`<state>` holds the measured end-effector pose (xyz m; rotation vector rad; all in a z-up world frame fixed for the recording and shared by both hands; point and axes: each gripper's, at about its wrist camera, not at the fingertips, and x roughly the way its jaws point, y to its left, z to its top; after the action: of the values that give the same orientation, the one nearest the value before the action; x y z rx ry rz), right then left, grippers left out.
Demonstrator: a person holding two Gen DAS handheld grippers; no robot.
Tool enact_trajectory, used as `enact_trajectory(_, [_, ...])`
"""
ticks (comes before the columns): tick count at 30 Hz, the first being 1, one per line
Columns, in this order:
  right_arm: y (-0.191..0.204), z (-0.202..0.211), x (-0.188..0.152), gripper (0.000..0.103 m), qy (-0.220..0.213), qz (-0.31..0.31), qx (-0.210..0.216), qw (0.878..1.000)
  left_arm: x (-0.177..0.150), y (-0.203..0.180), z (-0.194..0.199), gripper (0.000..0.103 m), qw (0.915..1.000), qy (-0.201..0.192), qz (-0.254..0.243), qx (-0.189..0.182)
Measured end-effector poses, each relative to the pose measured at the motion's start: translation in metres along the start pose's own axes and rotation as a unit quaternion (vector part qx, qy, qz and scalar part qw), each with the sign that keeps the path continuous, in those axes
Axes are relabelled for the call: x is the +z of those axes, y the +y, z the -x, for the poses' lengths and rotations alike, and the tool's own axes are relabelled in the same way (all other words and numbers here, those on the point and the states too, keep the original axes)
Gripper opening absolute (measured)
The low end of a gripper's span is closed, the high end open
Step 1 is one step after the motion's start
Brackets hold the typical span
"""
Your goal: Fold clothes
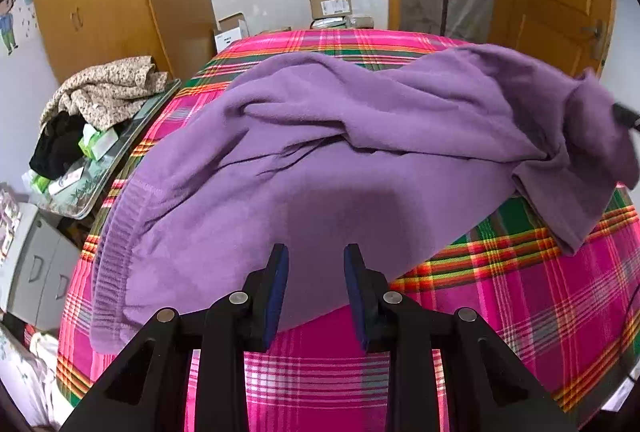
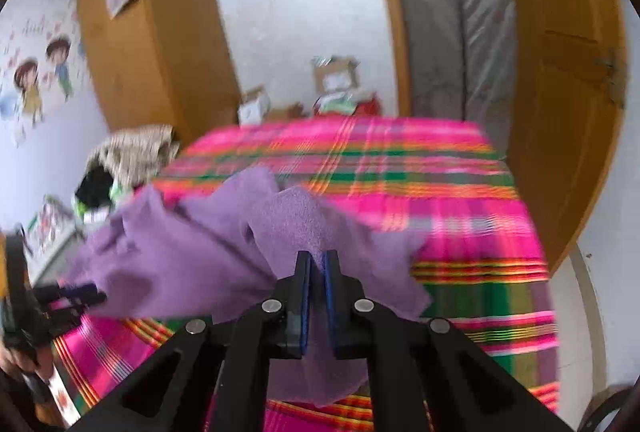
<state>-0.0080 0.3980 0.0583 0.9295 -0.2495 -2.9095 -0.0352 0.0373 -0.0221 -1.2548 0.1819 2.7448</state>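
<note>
Left gripper point(image 1: 316, 252): jaws parted, empty, poised over garment's near edge.
Right gripper point(image 2: 318, 256): jaws clenched on a fold of the purple garment point(image 2: 224, 248), raised off the bed.
Purple garment point(image 1: 320, 160): spread rumpled across plaid bedspread point(image 1: 520, 304), ribbed hem at 8 o'clock.
Clothes pile point(image 1: 104, 92): 10 o'clock, beside the bed.
Cardboard boxes point(image 1: 330, 4): 12 o'clock, beyond the bed.

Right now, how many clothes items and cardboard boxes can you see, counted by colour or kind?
Purple garment on the plaid bed cover: 1
Floral beige cloth on the side pile: 1
Black cloth on the side pile: 1
Cardboard boxes, brown box and white box: 2
Total: 5
</note>
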Motion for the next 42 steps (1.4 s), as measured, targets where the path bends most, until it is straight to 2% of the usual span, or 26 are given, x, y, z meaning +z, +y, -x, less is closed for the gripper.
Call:
enact_trajectory(7, [-0.059,0.054,0.001,0.005,-0.044,-0.096,-0.068,0.992,-0.001,-0.001,0.002,0.029,0.9999,-0.012,0.003,-0.007])
enact_trajectory(10, [-0.082,0.046,-0.007,0.005,-0.011,-0.131,-0.095,0.987,-0.001,0.004,-0.002,0.029,0.9999,-0.006,0.009,-0.008])
enact_trajectory(12, [-0.090,0.036,-0.011,0.010,0.015,-0.136,-0.106,0.985,0.000,0.007,-0.004,0.029,0.9999,-0.004,0.010,-0.007])
enact_trajectory(14, [-0.084,0.037,-0.010,0.014,0.007,-0.124,-0.115,0.985,0.000,0.010,-0.004,0.029,0.9999,-0.005,0.013,-0.004])
enact_trajectory(17, [-0.076,0.042,-0.007,0.036,-0.017,-0.108,-0.120,0.987,0.002,0.014,-0.004,0.029,0.9999,-0.008,0.014,-0.001])
enact_trajectory(18, [-0.071,0.042,-0.007,0.039,-0.022,-0.099,-0.118,0.988,0.003,0.015,-0.005,0.029,0.9999,-0.008,0.015,-0.001])
enact_trajectory(23, [-0.021,0.016,-0.013,0.039,0.016,0.001,-0.034,0.999,0.006,0.011,-0.013,0.029,0.9999,-0.001,0.012,-0.005])
enact_trajectory(27, [0.017,-0.020,-0.029,0.039,0.080,0.071,0.030,0.994,0.006,0.008,-0.018,0.029,0.9999,0.008,0.007,-0.008])
enact_trajectory(29, [0.026,-0.033,-0.038,0.039,0.103,0.094,0.024,0.990,0.005,0.007,-0.020,0.029,0.9999,0.011,0.006,-0.010])
enact_trajectory(30, [0.030,-0.039,-0.039,0.039,0.104,0.108,0.007,0.989,0.005,0.007,-0.021,0.029,0.9999,0.012,0.005,-0.010])
enact_trajectory(35, [0.028,-0.047,-0.031,0.040,0.073,0.139,-0.055,0.986,0.002,0.005,-0.025,0.029,0.9997,0.019,0.005,-0.012])
enact_trajectory(36, [0.027,-0.054,-0.029,0.040,0.079,0.142,-0.063,0.985,0.003,0.004,-0.027,0.029,0.9997,0.020,0.004,-0.013])
enact_trajectory(38, [0.024,-0.068,-0.025,0.038,0.090,0.149,-0.078,0.982,0.003,0.002,-0.029,0.029,0.9996,0.022,0.004,-0.015])
enact_trajectory(42, [0.013,-0.097,-0.005,0.028,0.096,0.137,-0.110,0.980,0.004,-0.002,-0.032,0.029,0.9994,0.027,0.001,-0.019])
